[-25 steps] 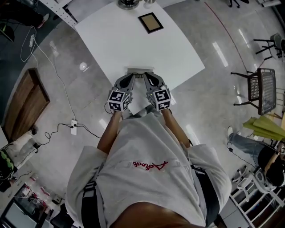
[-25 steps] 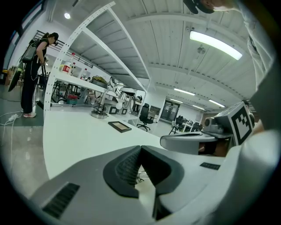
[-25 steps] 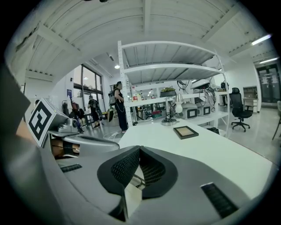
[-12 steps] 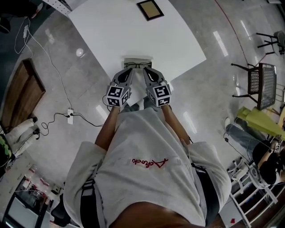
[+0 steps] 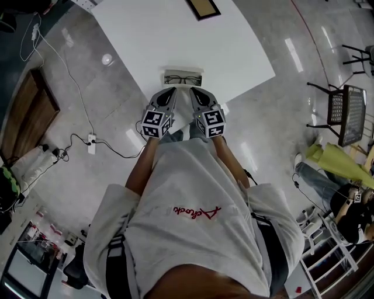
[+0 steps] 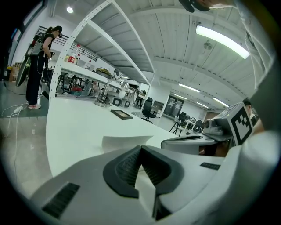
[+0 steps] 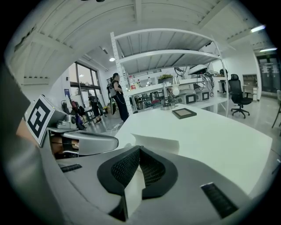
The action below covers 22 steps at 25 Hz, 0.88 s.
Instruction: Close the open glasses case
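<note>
**Head view.** Your shirt [image 5: 187, 216] fills the lower half of the picture and hides whatever lies beneath you. The picture frame [image 5: 203, 8] near the desk's far side is cut off at the top. The white desk [image 5: 152, 41] stands on glossy grey floor [image 5: 82, 87]. A power strip [image 5: 92, 144] and cables trail to the left, and a chair [image 5: 345, 114] stands well off to the right. The glasses case [image 5: 183, 70] sits open by the desk's near edge with dark-rimmed glasses [image 5: 182, 80] lying inside. Your left gripper [image 5: 170, 92] and right gripper [image 5: 194, 92] lie side by side, tips just short of the case. Whether they touch it is not clear here.

**Left gripper view.** The case shows only as a raised white panel just past the jaws, so its inside is hidden. The jaws are pinched tip to tip with nothing between them. The right gripper sits close at the right. The desk stretches away to the frame. Tall white shelving [image 6: 101, 30] rises at its far edge, and a person [image 6: 37, 66] stands on the floor at the left.

**Right gripper view.** Again the case's white wall blocks the glasses from sight. These jaws are also clenched and empty, tips together just short of the case. The left gripper lies alongside at the left. Beyond are bare desk, the frame and an office chair [image 7: 239, 101].
</note>
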{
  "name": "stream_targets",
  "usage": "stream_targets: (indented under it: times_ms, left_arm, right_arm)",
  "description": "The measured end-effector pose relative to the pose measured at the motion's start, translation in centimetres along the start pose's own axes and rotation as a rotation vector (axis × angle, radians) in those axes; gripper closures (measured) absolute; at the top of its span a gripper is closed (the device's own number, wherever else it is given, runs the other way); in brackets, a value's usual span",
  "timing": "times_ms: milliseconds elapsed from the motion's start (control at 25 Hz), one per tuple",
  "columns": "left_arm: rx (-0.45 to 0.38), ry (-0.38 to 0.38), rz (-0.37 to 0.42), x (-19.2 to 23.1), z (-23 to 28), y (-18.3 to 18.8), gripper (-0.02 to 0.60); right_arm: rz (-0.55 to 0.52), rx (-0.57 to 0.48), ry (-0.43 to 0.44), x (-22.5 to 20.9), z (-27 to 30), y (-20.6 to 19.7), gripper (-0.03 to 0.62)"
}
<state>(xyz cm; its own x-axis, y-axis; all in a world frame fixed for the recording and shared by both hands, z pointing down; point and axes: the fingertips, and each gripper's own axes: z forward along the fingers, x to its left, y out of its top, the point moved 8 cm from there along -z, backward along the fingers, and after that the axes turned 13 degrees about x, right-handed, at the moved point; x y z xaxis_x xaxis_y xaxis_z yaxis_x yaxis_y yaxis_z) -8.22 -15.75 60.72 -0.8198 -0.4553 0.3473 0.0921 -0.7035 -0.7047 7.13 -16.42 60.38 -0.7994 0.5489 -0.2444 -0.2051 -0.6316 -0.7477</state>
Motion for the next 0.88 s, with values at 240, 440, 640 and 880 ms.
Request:
stream_targets:
  times_ms: [240, 440, 640, 880]
  left_arm:
    - [-0.007, 0.014, -0.012, -0.1, -0.1, -0.2, 0.557]
    - [-0.004, 0.013, -0.029, -0.1, -0.3, -0.8, 0.557]
    - [0.003, 0.010, -0.034, -0.3, -0.4, -1.4, 0.557]
    - [0.005, 0.009, -0.040, 0.1, -0.6, -1.7, 0.557]
  right_arm:
    - [-0.009, -0.009, -0.001, -0.9, 0.9, 1.0, 0.563]
    - [-0.035, -0.009, 0.000, -1.5, 2.8, 2.4, 0.563]
    - [-0.060, -0.007, 0.005, -2.3, 4.1, 3.4, 0.563]
    - [-0.179, 0.049, -0.025, -2.3, 4.7, 3.9, 0.563]
